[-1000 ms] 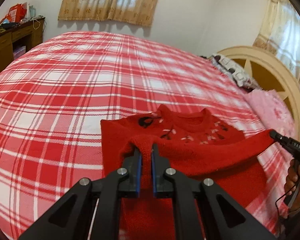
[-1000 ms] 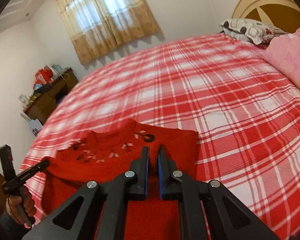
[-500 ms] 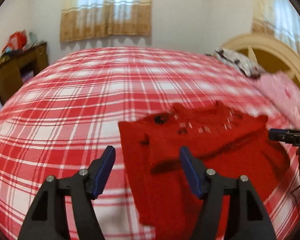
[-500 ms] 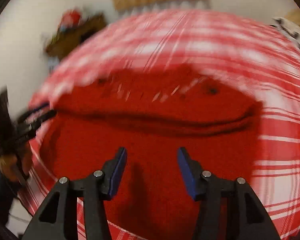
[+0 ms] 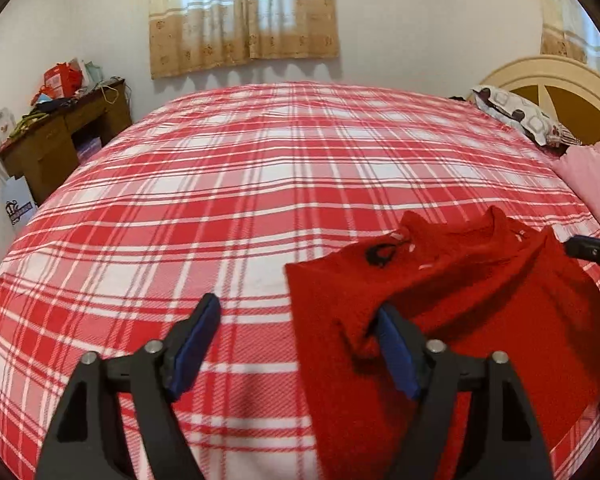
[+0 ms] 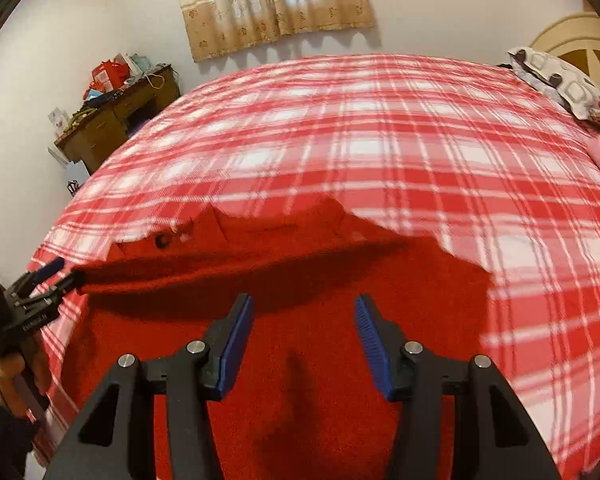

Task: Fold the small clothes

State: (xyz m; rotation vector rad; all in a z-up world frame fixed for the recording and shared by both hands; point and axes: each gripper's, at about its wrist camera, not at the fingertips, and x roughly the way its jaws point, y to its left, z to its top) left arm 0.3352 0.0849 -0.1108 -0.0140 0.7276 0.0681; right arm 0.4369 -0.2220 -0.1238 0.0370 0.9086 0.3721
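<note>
the small red knitted sweater lies flat on the red-and-white plaid bedspread, near the bed's front edge, its collar turned toward the far side of the bed. both sleeves are folded across the chest, forming a thick red band below the neckline. a black motif and small pale marks sit near the collar.

the left gripper hangs over the sweater's left edge with its blue-padded fingers spread wide and nothing between them; one finger is above bare bedspread, the other above the red knit beside the folded sleeve's end. in the right wrist view the same gripper appears at the far left, its tips just beside the sleeve end; whether they touch the cloth cannot be told.

the right gripper hovers over the lower body of the sweater, its blue-padded fingers also wide apart and holding nothing, with red knit filling the gap below them. its tip shows at the right edge of the left wrist view, just beside the sweater's shoulder.

beyond the sweater the bedspread stretches to a patterned grey-and-white pillow and a pink folded blanket by the cream rounded headboard. a brown wooden desk piled with clutter stands against the white wall at left, under a beige curtain.
</note>
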